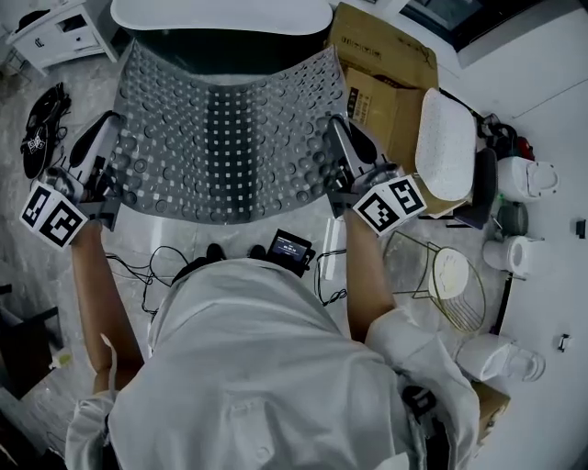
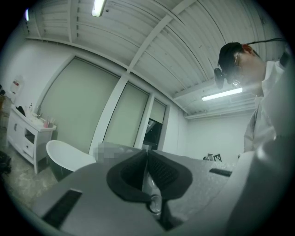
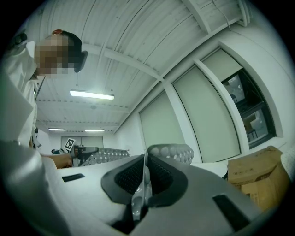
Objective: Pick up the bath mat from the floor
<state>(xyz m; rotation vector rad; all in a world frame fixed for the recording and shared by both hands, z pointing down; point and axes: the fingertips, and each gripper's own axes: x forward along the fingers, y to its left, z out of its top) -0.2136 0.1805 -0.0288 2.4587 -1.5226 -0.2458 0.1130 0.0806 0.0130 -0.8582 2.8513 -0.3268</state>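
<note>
The bath mat (image 1: 220, 138), translucent grey with rows of bumps and small holes, hangs stretched between my two grippers above the floor in the head view. My left gripper (image 1: 108, 170) is shut on its left edge and my right gripper (image 1: 342, 158) on its right edge. In the left gripper view a thin strip of mat (image 2: 148, 184) is pinched between the closed pads of the left gripper (image 2: 147, 159). In the right gripper view the mat edge (image 3: 140, 196) is clamped in the right gripper (image 3: 145, 161), and the mat (image 3: 171, 152) curls over beyond the jaws.
A white bathtub (image 1: 220, 14) stands just beyond the mat. Cardboard boxes (image 1: 386, 83) and a white cushion (image 1: 446, 138) lie to the right, with a wire basket (image 1: 446, 280) and white jugs (image 1: 528, 179). A white cabinet (image 1: 55, 35) and black sandals (image 1: 41, 124) are at the left. Cables (image 1: 161, 262) run on the floor.
</note>
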